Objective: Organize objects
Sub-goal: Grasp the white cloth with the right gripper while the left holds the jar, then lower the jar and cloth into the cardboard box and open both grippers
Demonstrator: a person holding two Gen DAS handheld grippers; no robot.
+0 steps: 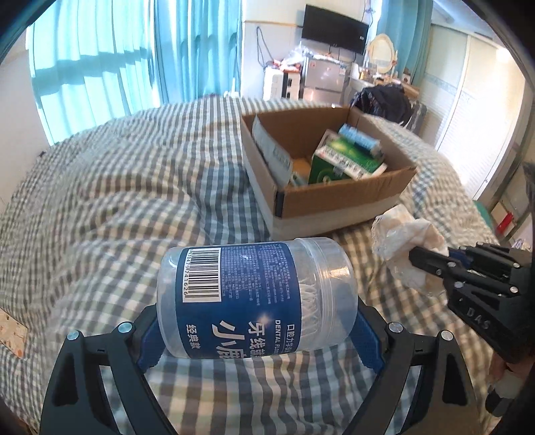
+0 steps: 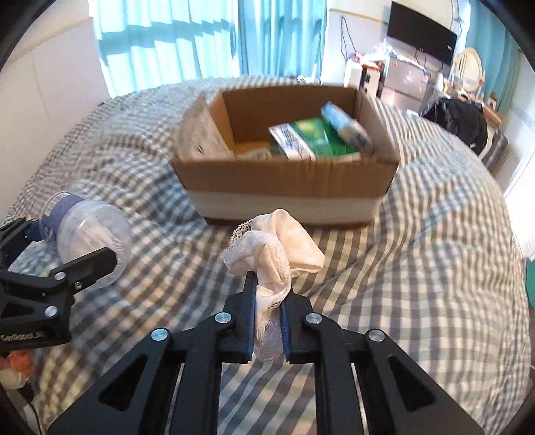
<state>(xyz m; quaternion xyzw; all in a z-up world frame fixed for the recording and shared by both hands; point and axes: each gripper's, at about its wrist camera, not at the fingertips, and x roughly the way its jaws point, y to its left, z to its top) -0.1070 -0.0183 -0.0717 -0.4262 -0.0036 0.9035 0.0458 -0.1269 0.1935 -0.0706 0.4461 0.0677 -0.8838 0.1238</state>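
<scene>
My left gripper (image 1: 255,321) is shut on a clear dental floss jar (image 1: 254,297) with a blue label, held sideways above the bed; the jar also shows in the right wrist view (image 2: 87,231). My right gripper (image 2: 267,301) is shut on a bunched white lace cloth (image 2: 277,254), held above the bed just in front of the cardboard box (image 2: 287,180). The cloth also shows in the left wrist view (image 1: 404,241). The open box (image 1: 334,197) holds a green carton (image 1: 344,160), a blue-capped bottle (image 1: 361,139) and a flat packet (image 1: 271,150).
The bed is covered with a grey and white checked quilt (image 1: 133,187). Blue curtains (image 1: 117,60) hang behind it. A TV (image 1: 334,28), a fridge and cluttered furniture stand at the far right. A dark bag (image 2: 464,123) lies at the bed's far corner.
</scene>
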